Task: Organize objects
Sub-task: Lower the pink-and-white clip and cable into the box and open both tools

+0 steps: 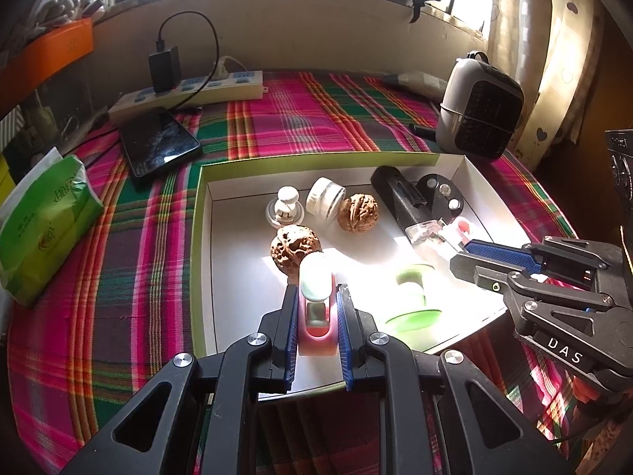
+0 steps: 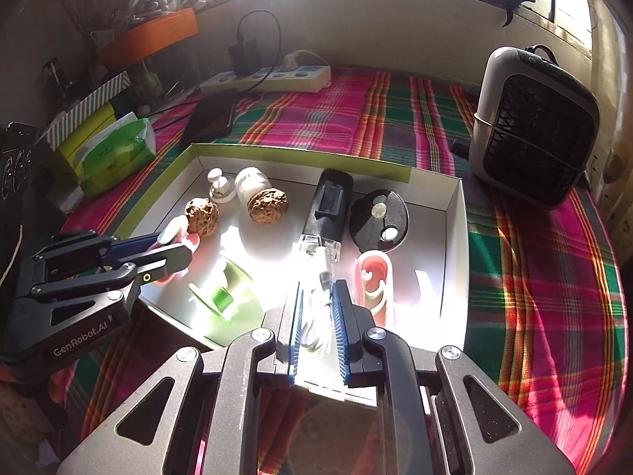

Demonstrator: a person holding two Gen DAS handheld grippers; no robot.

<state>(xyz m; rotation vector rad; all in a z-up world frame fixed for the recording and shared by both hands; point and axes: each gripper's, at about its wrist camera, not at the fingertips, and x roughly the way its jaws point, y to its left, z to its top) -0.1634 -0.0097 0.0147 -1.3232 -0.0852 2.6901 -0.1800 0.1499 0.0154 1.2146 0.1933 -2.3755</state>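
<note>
Two grippers hang over the white tray (image 1: pixel 205 237) at frame centre. Left gripper (image 1: pixel 316 301) clamps a pink-and-mint holder (image 1: pixel 315 316); right gripper (image 2: pixel 316 308) is closed on a white coiled cable (image 2: pixel 316 316).

Left tongs (image 1: pixel 316 297), seen from their own camera, point steeply downward, blue pads closed upon a pink-and-white item clamped upright between them. Right tongs (image 2: pixel 316 308) point down at a like angle, pads pressed together on a thin white bundle. Each pair appears in the other's view, entering from the side, fingers roughly level and closed
</note>
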